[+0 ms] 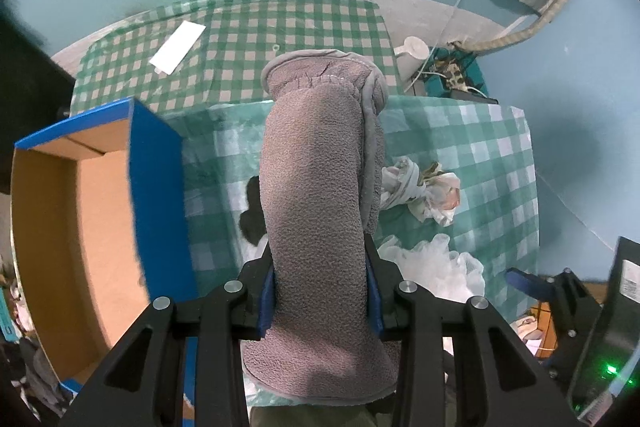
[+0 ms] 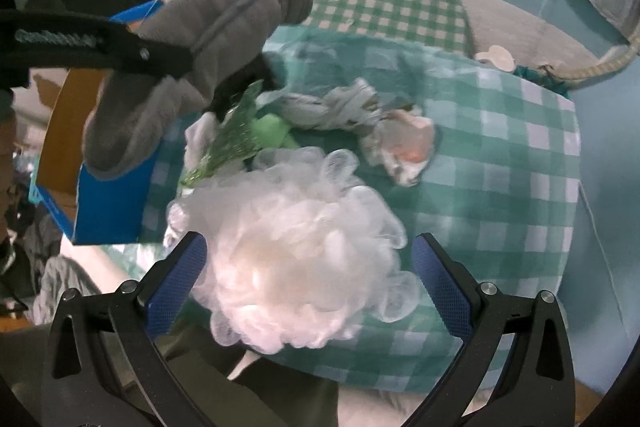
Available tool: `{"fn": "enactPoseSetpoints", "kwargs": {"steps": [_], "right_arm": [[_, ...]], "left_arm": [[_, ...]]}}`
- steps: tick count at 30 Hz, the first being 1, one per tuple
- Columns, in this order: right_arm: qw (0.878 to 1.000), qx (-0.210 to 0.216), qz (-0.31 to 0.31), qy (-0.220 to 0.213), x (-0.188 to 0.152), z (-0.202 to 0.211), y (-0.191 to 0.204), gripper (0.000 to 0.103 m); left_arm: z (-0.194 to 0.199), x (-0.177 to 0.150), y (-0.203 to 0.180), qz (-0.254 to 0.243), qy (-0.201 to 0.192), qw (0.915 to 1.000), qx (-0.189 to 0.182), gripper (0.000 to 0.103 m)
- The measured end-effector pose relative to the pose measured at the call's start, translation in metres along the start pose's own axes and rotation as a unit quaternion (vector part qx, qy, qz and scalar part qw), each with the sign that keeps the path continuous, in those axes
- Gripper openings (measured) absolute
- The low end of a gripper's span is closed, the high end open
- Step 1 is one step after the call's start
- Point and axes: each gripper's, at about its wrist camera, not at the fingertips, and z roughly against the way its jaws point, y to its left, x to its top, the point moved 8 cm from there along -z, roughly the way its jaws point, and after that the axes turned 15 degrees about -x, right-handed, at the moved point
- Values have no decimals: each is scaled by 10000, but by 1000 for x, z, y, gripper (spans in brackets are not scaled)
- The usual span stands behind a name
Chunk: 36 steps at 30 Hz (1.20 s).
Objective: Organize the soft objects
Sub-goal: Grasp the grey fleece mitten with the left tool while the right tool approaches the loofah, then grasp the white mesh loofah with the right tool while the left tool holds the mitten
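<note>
The grey fleece mitt [image 1: 316, 211] is pinched between the fingers of your left tool [image 1: 320, 291], lifted clear of the checked cloth [image 1: 472, 147] and hanging just right of the open blue-sided cardboard box [image 1: 100, 219]. By the look of it you are mid-carry: the mitt is picked but not yet in the box, so the next move is to swing left over the blue wall, lower it inside and release.

Your right tool [image 2: 308, 283] stands wide, its jaws either side of the white mesh puff [image 2: 288, 259] without squeezing it. That is likely your next pick; close gently and deep, since the mesh will compress and could slip out.

Further back lie a knotted patterned cloth [image 2: 340, 107], a green soft piece [image 2: 272, 133] with a glittery green strip [image 2: 236, 131] over it, and something black [image 1: 252, 211] mostly hidden behind the mitt; you cannot tell what it is. The box floor is partly cut off, so whether anything lies inside is unclear.
</note>
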Motion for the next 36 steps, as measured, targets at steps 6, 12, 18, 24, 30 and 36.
{"fn": "enactPoseSetpoints", "kwargs": {"steps": [6,12,18,24,30,36], "right_arm": [[9994,-64,229,237,-8,-20,19,101],[9969,-246,528,522,-19,-49,32,101],[9949,-404,636,677,-25,-74,43,102],[9932,-521,634,824,-26,-97,48,102],[9904,-707,781,893,-29,-114,51,102],[9918,-609,845,735,-33,-110,53,93]], "left_arm": [[16,-13,13,143,-101,9998,-83,37],[35,-28,25,305,-226,9992,-150,37],[48,-40,42,456,-296,9984,-136,37],[56,-51,56,588,-324,9977,-115,37],[64,-58,66,706,-387,9967,-110,37],[68,-61,69,733,-430,9963,-145,37]]}}
